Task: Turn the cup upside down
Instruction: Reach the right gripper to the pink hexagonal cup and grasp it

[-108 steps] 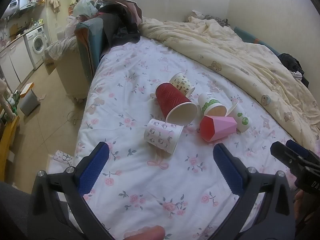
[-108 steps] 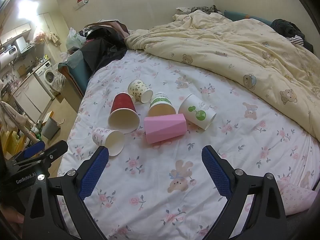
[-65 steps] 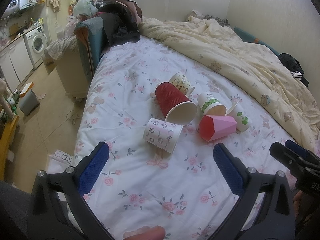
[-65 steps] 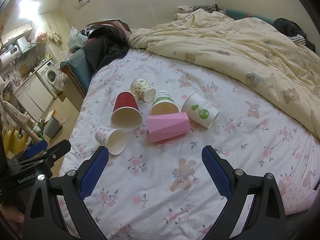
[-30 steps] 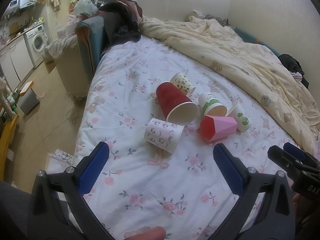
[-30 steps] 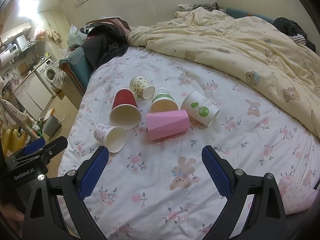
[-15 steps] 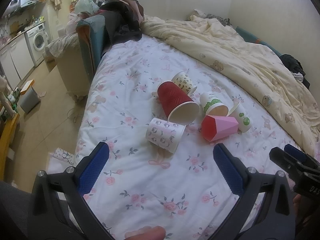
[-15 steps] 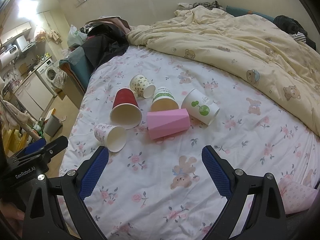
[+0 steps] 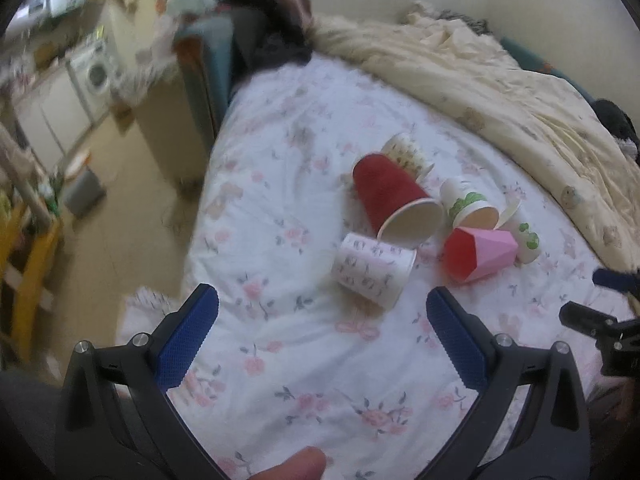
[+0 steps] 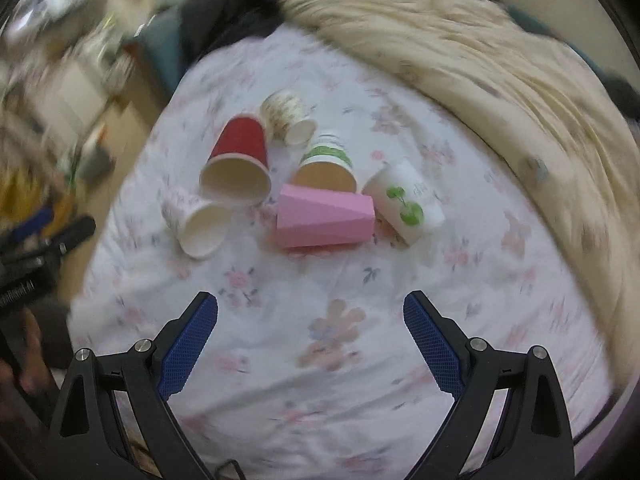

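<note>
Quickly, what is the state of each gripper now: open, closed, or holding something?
Left gripper: open, holding nothing, above the bed sheet.
Right gripper: open, holding nothing, short of the cups.

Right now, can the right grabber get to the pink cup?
Probably yes. The right gripper is open and the pink cup lies on its side ahead, with only bare bedsheet between them.

Kitchen corner (image 10: 52, 80) smeared by blur; leaf-print cup (image 9: 524, 236) mostly behind the pink cup (image 9: 478, 254)
</note>
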{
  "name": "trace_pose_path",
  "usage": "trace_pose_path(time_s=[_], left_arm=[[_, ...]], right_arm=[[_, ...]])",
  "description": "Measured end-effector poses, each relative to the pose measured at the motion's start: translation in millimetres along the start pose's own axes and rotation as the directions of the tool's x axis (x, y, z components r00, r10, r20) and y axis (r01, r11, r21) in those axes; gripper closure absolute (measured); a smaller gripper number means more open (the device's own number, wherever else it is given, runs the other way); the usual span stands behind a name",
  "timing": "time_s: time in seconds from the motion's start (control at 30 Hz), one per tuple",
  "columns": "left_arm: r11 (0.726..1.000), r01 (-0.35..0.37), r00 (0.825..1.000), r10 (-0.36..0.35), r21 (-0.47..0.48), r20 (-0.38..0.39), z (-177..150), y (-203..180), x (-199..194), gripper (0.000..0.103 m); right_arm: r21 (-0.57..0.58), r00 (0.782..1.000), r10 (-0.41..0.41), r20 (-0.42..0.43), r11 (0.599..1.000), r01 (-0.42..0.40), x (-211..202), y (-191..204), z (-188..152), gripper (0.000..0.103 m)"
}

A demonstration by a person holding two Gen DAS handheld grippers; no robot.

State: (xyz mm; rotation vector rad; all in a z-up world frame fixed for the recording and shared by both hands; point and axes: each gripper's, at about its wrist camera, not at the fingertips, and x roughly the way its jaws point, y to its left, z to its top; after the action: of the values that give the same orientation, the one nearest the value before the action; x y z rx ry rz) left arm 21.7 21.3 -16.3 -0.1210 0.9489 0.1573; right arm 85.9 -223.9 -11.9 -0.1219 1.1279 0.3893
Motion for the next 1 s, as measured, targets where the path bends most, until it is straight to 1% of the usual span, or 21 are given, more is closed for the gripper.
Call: trace_pose_path(time_s=[0.07, 0.1, 0.13, 0.17, 0.2, 0.23, 0.27, 0.33, 0.4, 0.47, 0.5, 0.57, 0.63, 0.67, 0.7, 0.77, 0.83, 0.87, 1.0], left_arm=[[1.0, 0.003, 0.999, -0.003, -0.017, -0.034, -2.0, 3.2, 5.9, 0.0], [1.0, 0.001, 0.999, -0.002, -0.019, -0.042, -1.6, 3.7, 7.9, 0.0], [1.0, 0.0, 0.999, -0.002, -0.021, -0.05, -2.0, 4.2, 9.3, 0.0], [1.0, 0.002, 0.998, -0.003, -0.023, -0.056, -2.0, 4.4, 10.2, 0.0], [1.0, 0.007, 0.998, -0.008, -0.027, -0.064, -2.3, 4.7, 11.7, 0.0], [0.999, 0.011, 0.997, -0.013, -0.03, -0.071, -2.2, 5.1, 13.1, 0.0], [0.999, 0.013, 0.997, -0.016, -0.032, -0.078, -1.2, 5.6, 14.1, 0.0], [0.999, 0.018, 0.996, -0.021, -0.035, -0.09, 0.8, 5.6, 18.5, 0.0], [0.999, 0.021, 0.995, -0.024, -0.037, -0.1, 1.4, 6.1, 21.7, 0.0], [0.999, 0.024, 0.993, -0.028, -0.043, -0.114, 2.1, 6.7, 25.3, 0.0], [0.999, 0.025, 0.992, -0.031, -0.047, -0.124, 2.6, 6.8, 27.4, 0.0], [0.998, 0.027, 0.99, -0.034, -0.053, -0.14, 3.0, 7.2, 31.4, 0.0], [0.998, 0.028, 0.987, -0.037, -0.055, -0.155, 3.3, 7.7, 34.4, 0.0], [0.998, 0.027, 0.987, -0.036, -0.059, -0.157, 3.6, 8.7, 35.4, 0.0], [0.998, 0.026, 0.987, -0.036, -0.061, -0.159, 3.7, 9.3, 36.1, 0.0], [0.998, 0.025, 0.986, -0.035, -0.06, -0.166, 3.1, 8.9, 37.8, 0.0], [0.998, 0.025, 0.985, -0.034, -0.055, -0.169, 2.9, 8.0, 38.3, 0.0], [0.998, 0.027, 0.985, -0.035, -0.053, -0.168, 3.4, 7.9, 38.2, 0.0], [0.998, 0.023, 0.986, -0.031, -0.053, -0.161, 4.3, 8.8, 37.3, 0.0]], right_arm=[[-0.092, 0.999, 0.009, -0.049, 0.996, -0.013, 7.9, -1.3, 11.4, 0.006], [-0.179, 0.996, -0.003, -0.092, 0.984, -0.014, 15.7, 0.5, 17.5, 0.006], [-0.27, 0.993, -0.025, -0.119, 0.963, -0.008, 23.0, 5.0, 19.8, 0.006], [-0.332, 0.99, -0.045, -0.135, 0.943, -0.003, 28.4, 8.5, 20.7, 0.006], [-0.413, 0.985, -0.072, -0.155, 0.911, 0.002, 37.0, 12.5, 20.9, 0.006], [-0.512, 0.976, -0.117, -0.185, 0.859, 0.006, 50.2, 19.1, 21.4, 0.007], [-0.554, 0.97, -0.144, -0.195, 0.832, 0.012, 56.6, 21.6, 21.6, 0.007], [-0.667, 0.959, -0.217, -0.185, 0.744, 0.04, 74.3, 29.4, 23.8, 0.007], [-0.731, 0.95, -0.26, -0.17, 0.68, 0.055, 90.3, 34.1, 29.8, 0.008], [-0.772, 0.943, -0.291, -0.163, 0.633, 0.062, 107.0, 36.3, 34.6, 0.009], [-0.798, 0.94, -0.302, -0.156, 0.599, 0.06, 116.6, 38.2, 34.9, 0.013], [-0.829, 0.935, -0.322, -0.146, 0.555, 0.062, 130.9, 38.6, 34.5, 0.021], [-0.858, 0.925, -0.36, -0.12, 0.506, 0.086, 146.6, 38.6, 35.6, 0.021], [-0.873, 0.922, -0.376, -0.09, 0.475, 0.108, 153.7, 38.3, 35.8, 0.021], [-0.881, 0.922, -0.379, -0.074, 0.458, 0.118, 159.4, 38.5, 36.7, 0.021], [-0.88, 0.926, -0.37, -0.075, 0.462, 0.113, 168.9, 40.3, 38.7, 0.023], [-0.884, 0.926, -0.367, -0.082, 0.456, 0.102, 175.7, 41.7, 39.5, 0.032], [-0.885, 0.926, -0.365, -0.094, 0.457, 0.09, 177.8, 42.1, 39.0, 0.035], [-0.88, 0.931, -0.355, -0.091, 0.467, 0.091, 176.2, 42.9, 36.8, 0.036]])
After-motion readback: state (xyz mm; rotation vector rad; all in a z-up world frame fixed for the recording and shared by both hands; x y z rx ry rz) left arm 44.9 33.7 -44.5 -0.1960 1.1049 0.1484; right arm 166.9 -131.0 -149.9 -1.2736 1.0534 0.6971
